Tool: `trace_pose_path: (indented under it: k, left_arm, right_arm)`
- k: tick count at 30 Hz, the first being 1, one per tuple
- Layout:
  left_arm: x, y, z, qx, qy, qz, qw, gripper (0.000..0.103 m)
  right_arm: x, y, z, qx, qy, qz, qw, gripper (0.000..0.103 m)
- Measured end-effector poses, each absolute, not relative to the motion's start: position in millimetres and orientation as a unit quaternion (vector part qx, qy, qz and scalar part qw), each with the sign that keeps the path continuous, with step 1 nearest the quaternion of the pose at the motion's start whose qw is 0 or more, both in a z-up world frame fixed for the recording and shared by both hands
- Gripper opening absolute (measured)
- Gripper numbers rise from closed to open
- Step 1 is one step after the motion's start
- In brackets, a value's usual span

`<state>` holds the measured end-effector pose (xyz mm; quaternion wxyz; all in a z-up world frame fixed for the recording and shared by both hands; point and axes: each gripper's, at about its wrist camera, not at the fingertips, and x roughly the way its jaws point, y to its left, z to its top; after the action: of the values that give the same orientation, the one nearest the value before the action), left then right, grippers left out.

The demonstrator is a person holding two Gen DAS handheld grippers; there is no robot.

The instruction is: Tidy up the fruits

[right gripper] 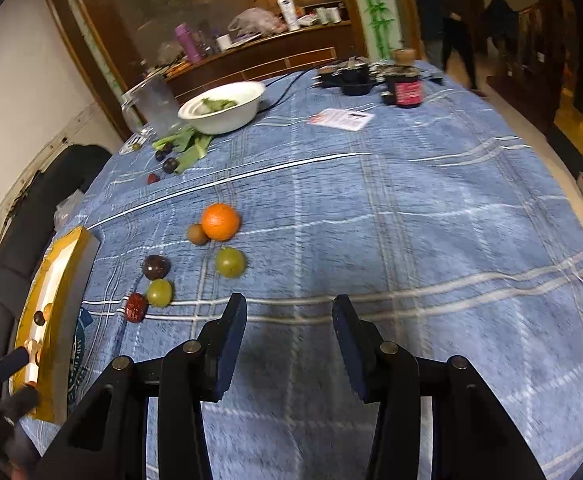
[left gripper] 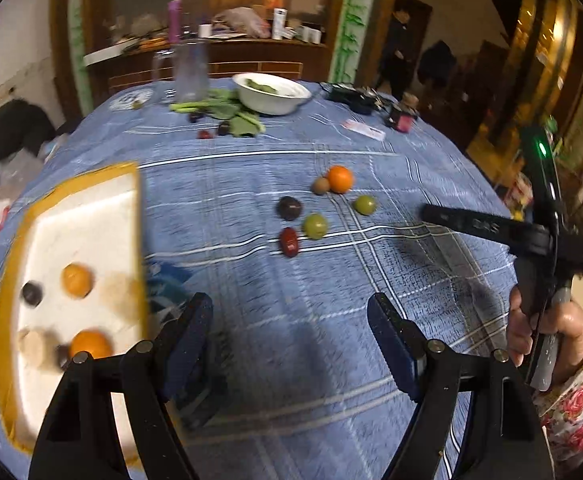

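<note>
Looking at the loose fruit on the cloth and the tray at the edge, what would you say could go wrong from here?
1. The orange touches the small brown fruit; gripping one may set the other rolling.
2. The green fruit crowds the red date and dark plum, so the open right gripper may nudge its neighbours.
3. The tray sits near the table edge; a bump from the left gripper could shift it.

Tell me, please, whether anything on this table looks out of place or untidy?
Yes: leafy greens lie loose on the tablecloth beside the white bowl, with a few small dark fruits scattered among them, apart from the main fruit cluster near the orange.
</note>
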<state>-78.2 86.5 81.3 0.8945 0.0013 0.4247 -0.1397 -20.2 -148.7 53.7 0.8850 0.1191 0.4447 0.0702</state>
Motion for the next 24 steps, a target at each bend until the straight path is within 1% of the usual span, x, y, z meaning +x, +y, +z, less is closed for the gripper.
trace_pose_path:
  k: [3,5,7,8,12,15,16,17,18,24]
  left_arm:
    - [-61.8,76.0,70.2,-0.002,0.434,-0.148,0.889,0.078]
    - [-53.5,74.8,65.7,-0.009,0.438,-0.149,0.886,0.068]
    - [-45.8,73.4,62.2,-0.009,0.442,-0.148,0.885,0.051]
    - [-43.1,73.5,61.0,-0.007,0.443,-0.148,0.884,0.049]
    - [-33.6,71.1,59.2,0.005,0.438,-0.153,0.886,0.047]
    - [-21.7,64.5,56.3,0.008,0.440,-0.158,0.884,0.047]
    - [-16.5,61.5,54.9,0.009,0.440,-0.160,0.884,0.047]
    - [-11.8,58.4,53.5,0.011,0.439,-0.163,0.883,0.047]
    - [-6.6,54.9,51.3,0.014,0.440,-0.165,0.882,0.047]
    - [12.9,33.5,41.9,0.045,0.441,-0.173,0.880,0.047]
  right_arm:
    - [-4.3,-132.2,44.9,0.107,0.451,0.085,0.882,0.048]
    - [8.3,-117.0,39.9,0.096,0.455,0.097,0.880,0.048]
    - [17.1,-103.2,34.9,0.079,0.456,0.102,0.881,0.048]
    - [21.1,-97.4,32.5,0.071,0.456,0.100,0.882,0.048]
    - [35.5,-87.2,22.8,0.049,0.459,0.092,0.882,0.047]
    - [37.4,-86.7,18.3,0.046,0.456,0.093,0.884,0.040]
    - [37.5,-85.8,18.0,0.041,0.455,0.092,0.885,0.036]
    - [36.9,-85.4,17.8,0.041,0.453,0.098,0.885,0.028]
    - [36.3,-86.0,17.4,0.048,0.453,0.109,0.884,0.024]
    - [33.9,-95.6,17.0,0.069,0.447,0.115,0.884,0.024]
